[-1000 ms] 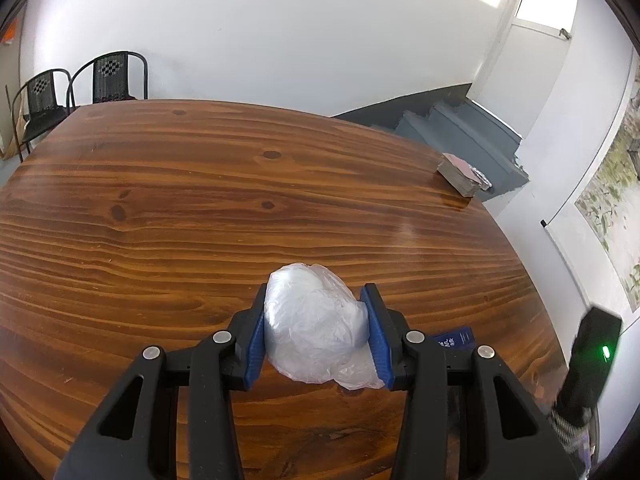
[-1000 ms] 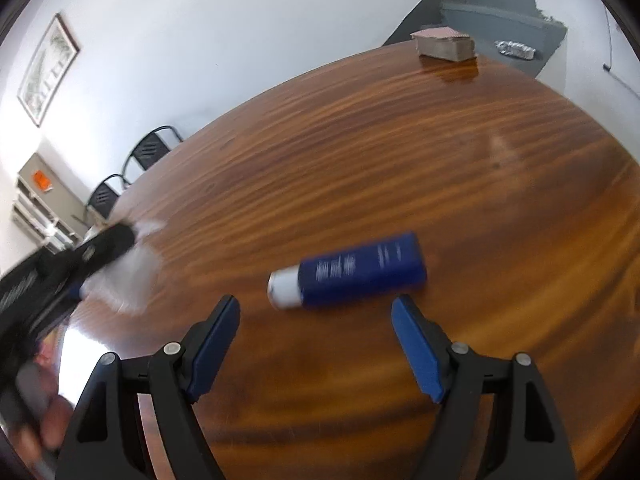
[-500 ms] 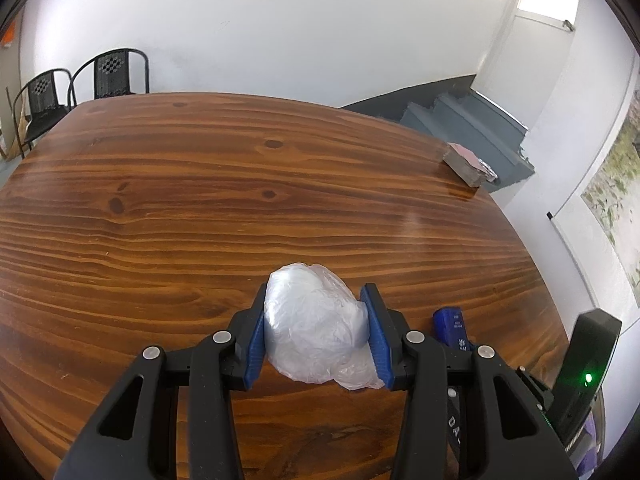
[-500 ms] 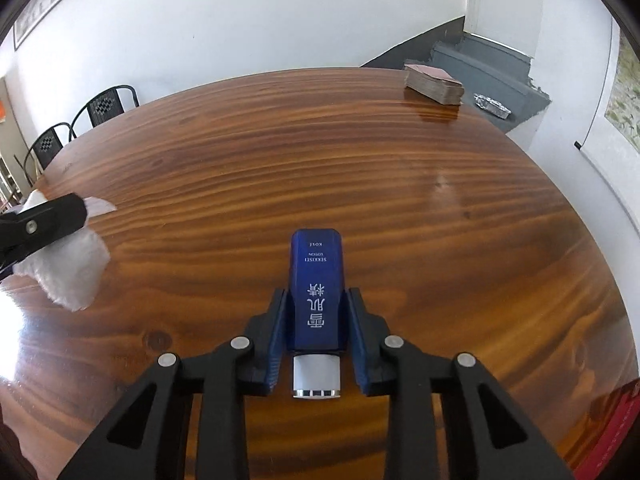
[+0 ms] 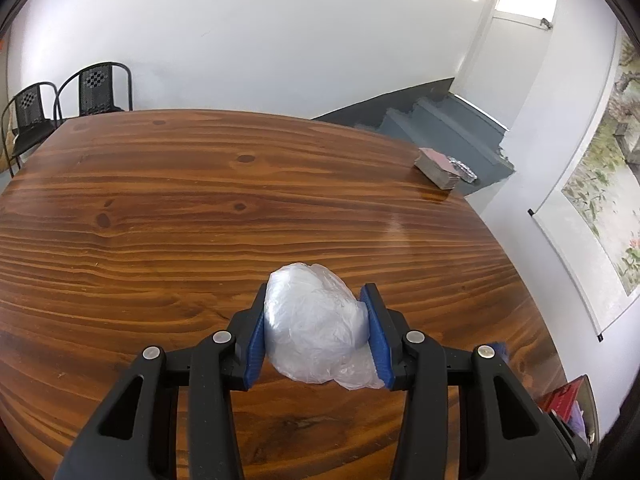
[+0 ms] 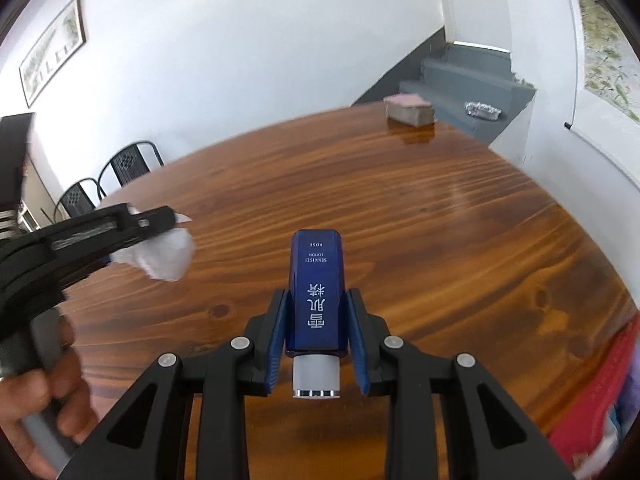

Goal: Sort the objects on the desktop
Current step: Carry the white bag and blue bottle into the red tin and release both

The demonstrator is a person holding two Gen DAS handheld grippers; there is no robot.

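Right gripper [image 6: 316,336] now clamped on blue lotion bottle [image 6: 316,292], lifted off table [image 6: 460,240]; left gripper [image 5: 316,328] still squeezing plastic wad [image 5: 312,324]. Storage bin at 4 o'clock likely next.

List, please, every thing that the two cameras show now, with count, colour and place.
plastic bag: 1, white, crumpled, clamped in left tongs
lotion bottle: 1, dark blue, silver cap, clamped in right tongs
table: 1, brown wood
card stack: 1, pinkish, far table edge
foil packet: 1, silver, on grey steps
chairs: 2, black, beyond table
left tongs: 1, black, blue pads
right tongs: 1, black, blue pads
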